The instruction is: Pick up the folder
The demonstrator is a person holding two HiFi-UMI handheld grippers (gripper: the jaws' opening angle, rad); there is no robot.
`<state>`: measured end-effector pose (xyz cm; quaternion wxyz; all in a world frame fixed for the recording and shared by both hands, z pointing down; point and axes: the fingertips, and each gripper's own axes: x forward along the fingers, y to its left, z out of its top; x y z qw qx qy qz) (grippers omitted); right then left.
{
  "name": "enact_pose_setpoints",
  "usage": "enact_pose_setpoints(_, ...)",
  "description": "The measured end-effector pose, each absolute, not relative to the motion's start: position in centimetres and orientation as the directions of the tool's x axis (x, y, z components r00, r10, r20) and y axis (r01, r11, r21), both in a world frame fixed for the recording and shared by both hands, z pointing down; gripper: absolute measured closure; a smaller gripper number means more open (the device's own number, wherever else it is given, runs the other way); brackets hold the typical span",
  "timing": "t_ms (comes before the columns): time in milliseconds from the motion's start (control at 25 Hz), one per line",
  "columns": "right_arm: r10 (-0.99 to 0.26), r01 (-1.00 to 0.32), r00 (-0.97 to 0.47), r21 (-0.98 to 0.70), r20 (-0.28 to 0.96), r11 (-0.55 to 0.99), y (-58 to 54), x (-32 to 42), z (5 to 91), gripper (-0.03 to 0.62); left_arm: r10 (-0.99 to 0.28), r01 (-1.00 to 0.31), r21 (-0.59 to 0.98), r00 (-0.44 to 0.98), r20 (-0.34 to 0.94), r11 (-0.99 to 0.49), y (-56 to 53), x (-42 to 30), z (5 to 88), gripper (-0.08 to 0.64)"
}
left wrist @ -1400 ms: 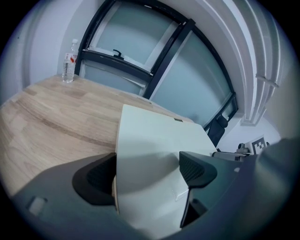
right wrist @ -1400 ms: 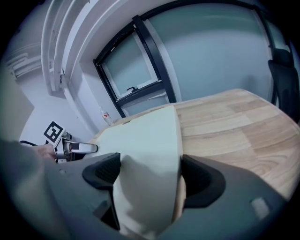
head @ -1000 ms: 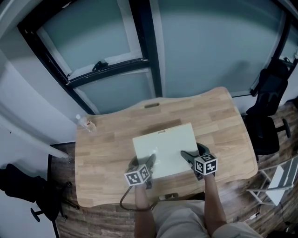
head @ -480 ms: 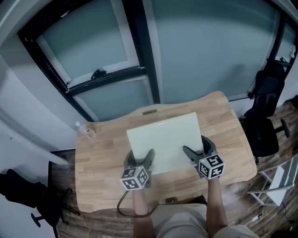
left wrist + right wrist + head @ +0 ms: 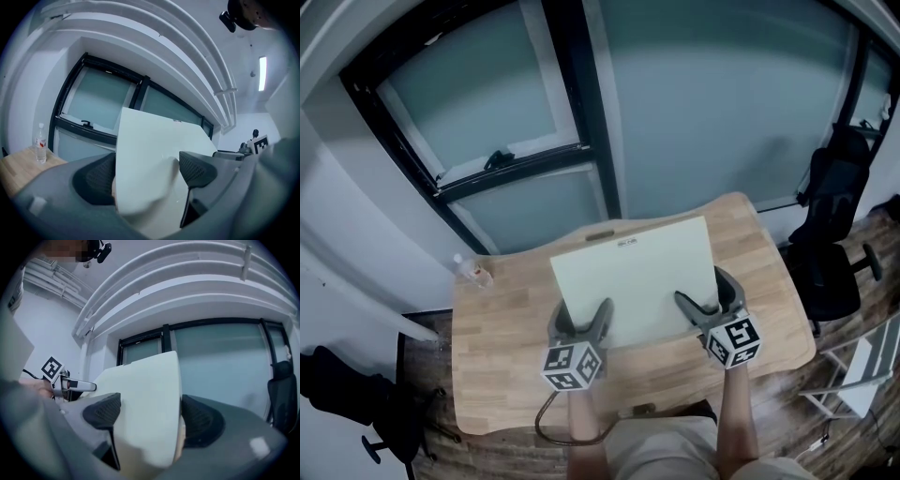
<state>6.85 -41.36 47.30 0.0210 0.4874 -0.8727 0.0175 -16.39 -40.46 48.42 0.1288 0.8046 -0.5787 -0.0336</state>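
Observation:
The folder [image 5: 633,281] is a pale greenish-white sheet held up off the wooden table [image 5: 502,319], its far edge tilted up toward the window. My left gripper [image 5: 581,323] is shut on its near left corner and my right gripper [image 5: 710,302] on its near right edge. In the left gripper view the folder [image 5: 154,154] fills the space between the jaws of the left gripper [image 5: 147,173]. The right gripper view shows the folder [image 5: 145,394] clamped in the right gripper [image 5: 150,416].
A small plastic bottle [image 5: 473,272] stands at the table's far left corner. A black office chair [image 5: 834,225] is at the right. Dark-framed windows [image 5: 534,150] rise behind the table. A cable loop [image 5: 553,422] hangs at the near edge.
Both grippers have risen with the folder in them. The folder has left the tabletop and its far edge has swung up toward the window.

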Motion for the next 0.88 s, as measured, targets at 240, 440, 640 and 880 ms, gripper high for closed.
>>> enact_pose_setpoints(240, -0.857, -0.858, -0.514, -0.012, 0.021, 0.514, -40.8, 7.7, 46.9, 0.183, -0.936, -0.92, 0.228, 0.344, 0.074, -0.32, -40.3, -15.5, 47.9, 0.146)
enact_pose_setpoints(440, -0.861, -0.862, -0.507, -0.035, 0.026, 0.506, -40.1, 8.9, 47.5, 0.183, -0.927, -0.914, 0.224, 0.365, 0.085, -0.34, -39.9, -14.5, 48.1, 0.144)
enact_pose_setpoints(640, -0.864, -0.864, -0.503, -0.038, 0.019, 0.502, -39.9, 9.4, 47.4, 0.184, -0.922, -0.909, 0.213, 0.38, 0.074, -0.357, -39.7, -14.0, 47.7, 0.144)
enact_pose_setpoints(880, -0.866, -0.866, -0.499, -0.037, 0.012, 0.499, -39.4, 9.4, 47.2, 0.184, -0.922, -0.909, 0.206, 0.382, 0.065, -0.362, -39.3, -14.0, 47.3, 0.146)
